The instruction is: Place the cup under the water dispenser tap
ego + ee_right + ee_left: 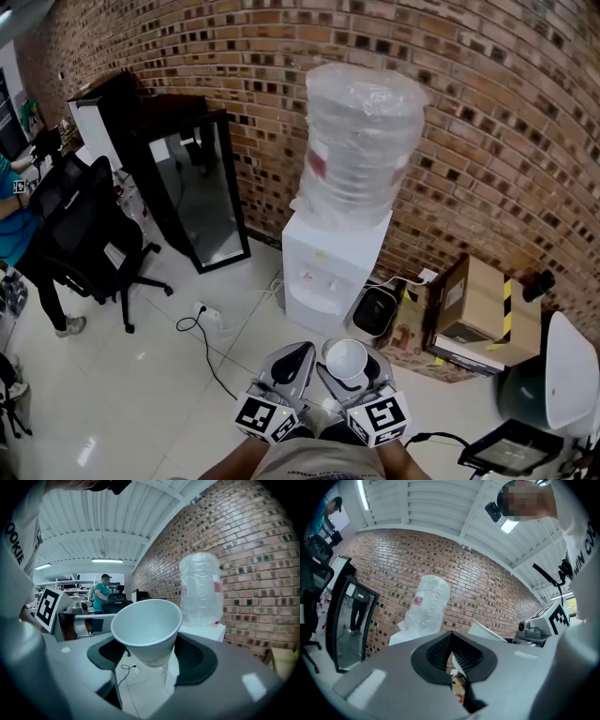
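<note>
A white paper cup (347, 359) stands upright between the jaws of my right gripper (351, 371), which is shut on its lower body. In the right gripper view the cup (148, 627) is empty and tilts slightly left. My left gripper (287, 366) hangs just left of it, shut on nothing, its black pads (440, 651) meeting at the tip. The white water dispenser (334, 267) stands ahead against the brick wall, with a plastic-wrapped bottle (362, 141) on top. Its small taps (321, 279) sit in the front recess. Both grippers are a short way in front of the dispenser, over the floor.
A black office chair (82, 230) and a person in a teal shirt (11, 217) are at the left. A black-framed glass panel (193, 192) leans on the wall. A power strip with cable (208, 314) lies on the floor. Cardboard boxes (480, 309) and a black appliance (377, 309) sit right of the dispenser.
</note>
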`<action>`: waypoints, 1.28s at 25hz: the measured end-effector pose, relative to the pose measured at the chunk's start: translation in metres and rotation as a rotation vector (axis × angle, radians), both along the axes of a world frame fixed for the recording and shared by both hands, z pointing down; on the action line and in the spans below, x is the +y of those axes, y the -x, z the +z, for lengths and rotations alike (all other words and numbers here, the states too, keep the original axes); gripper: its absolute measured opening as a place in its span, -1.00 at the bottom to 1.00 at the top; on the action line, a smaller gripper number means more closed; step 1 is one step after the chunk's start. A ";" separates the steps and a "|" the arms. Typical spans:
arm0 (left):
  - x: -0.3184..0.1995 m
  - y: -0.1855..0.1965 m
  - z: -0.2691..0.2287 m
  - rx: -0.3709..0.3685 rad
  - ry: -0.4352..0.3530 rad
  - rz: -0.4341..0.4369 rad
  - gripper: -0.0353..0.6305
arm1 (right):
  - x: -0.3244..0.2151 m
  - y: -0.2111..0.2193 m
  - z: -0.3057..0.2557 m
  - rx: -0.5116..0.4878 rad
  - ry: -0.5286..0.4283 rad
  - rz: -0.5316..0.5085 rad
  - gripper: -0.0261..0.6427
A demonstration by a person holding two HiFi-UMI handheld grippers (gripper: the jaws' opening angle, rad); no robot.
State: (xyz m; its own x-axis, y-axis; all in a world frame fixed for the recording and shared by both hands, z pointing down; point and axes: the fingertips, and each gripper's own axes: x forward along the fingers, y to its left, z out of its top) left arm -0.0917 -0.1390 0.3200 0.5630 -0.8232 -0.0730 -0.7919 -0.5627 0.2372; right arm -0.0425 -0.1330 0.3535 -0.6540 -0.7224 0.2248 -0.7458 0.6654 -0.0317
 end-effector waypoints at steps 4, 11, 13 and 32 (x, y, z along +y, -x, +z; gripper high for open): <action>-0.009 -0.001 0.003 -0.010 0.008 -0.011 -0.92 | -0.010 -0.001 0.003 -0.011 0.006 -0.013 0.07; -0.027 -0.005 0.007 -0.026 0.017 -0.039 -0.92 | -0.034 -0.006 0.013 -0.011 0.015 -0.034 0.07; -0.034 -0.006 0.012 -0.029 0.022 -0.043 -0.93 | -0.043 -0.008 0.016 -0.008 0.012 -0.040 0.07; -0.119 -0.005 0.117 0.010 0.121 -0.088 -0.92 | -0.135 -0.015 0.124 0.010 0.056 0.074 0.07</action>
State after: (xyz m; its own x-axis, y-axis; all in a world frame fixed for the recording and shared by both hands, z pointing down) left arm -0.0872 -0.2579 0.4370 0.4877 -0.8727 0.0242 -0.8343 -0.4577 0.3072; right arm -0.0277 -0.2679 0.4771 -0.5965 -0.7549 0.2726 -0.7935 0.6056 -0.0594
